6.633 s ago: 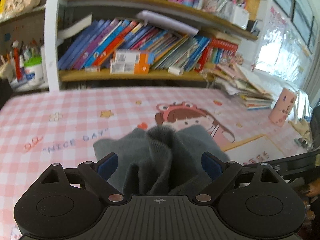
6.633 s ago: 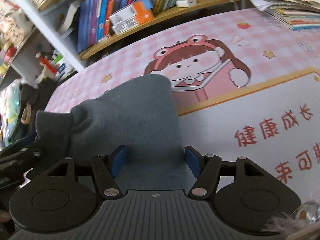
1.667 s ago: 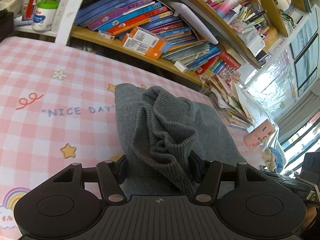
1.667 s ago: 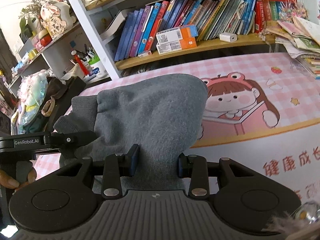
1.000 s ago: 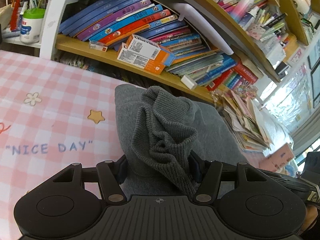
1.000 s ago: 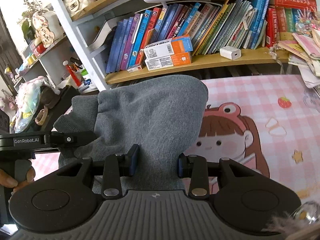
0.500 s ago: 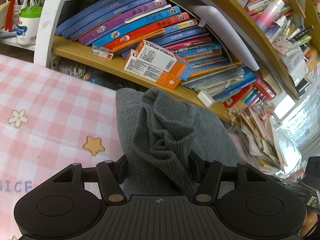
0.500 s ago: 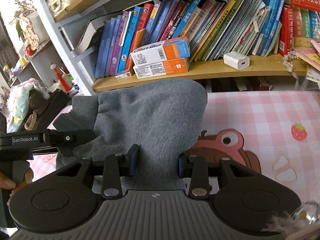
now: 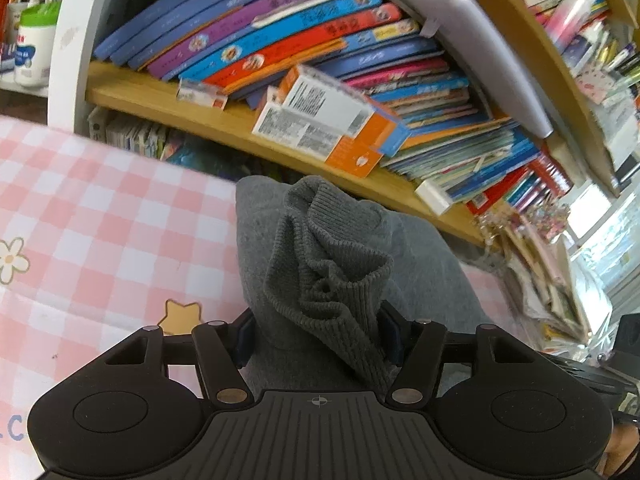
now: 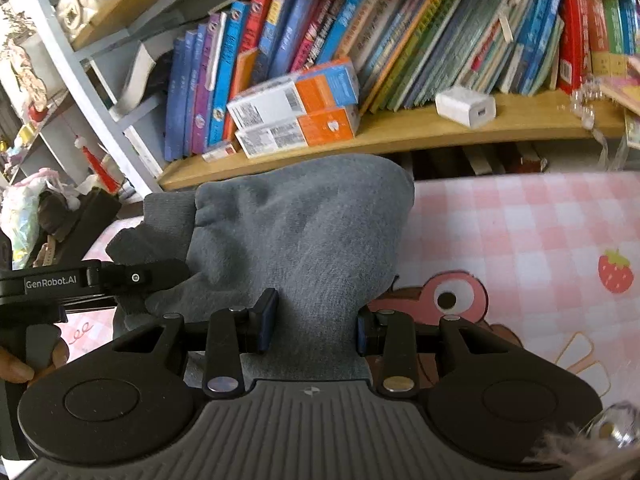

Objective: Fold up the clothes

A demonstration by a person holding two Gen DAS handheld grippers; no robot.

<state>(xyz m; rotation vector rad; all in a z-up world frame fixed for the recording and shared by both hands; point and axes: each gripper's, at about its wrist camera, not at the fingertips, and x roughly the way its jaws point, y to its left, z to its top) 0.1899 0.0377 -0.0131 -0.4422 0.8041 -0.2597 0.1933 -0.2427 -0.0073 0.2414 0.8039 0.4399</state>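
Left wrist view: left tool sits at lower centre with a bunched fold of the grey sweater between its pads. Its jaws are opening at this moment, but the ribbed knit still fills the gap and touches both blue pads. The cloth rises from the tool toward mid-frame, the ribbed cuff or hem crumpled in front and smoother fabric behind.

Right wrist view: right tool at lower centre is clamped on another part of the same sweater, with fabric pinched between both pads. The garment hangs up and to the left, reaching the left tool at mid-left edge, so the sweater spans between the two tools above the worktop.

Worktop: pink-and-white checked cover with a star and flower print; the right view shows a cartoon figure and strawberry at right.

Bookshelf fills the upper half of both views, holding leaning books, two orange-and-white boxes and a white charger. A person's fingers grip the left tool's handle at the lower left edge.
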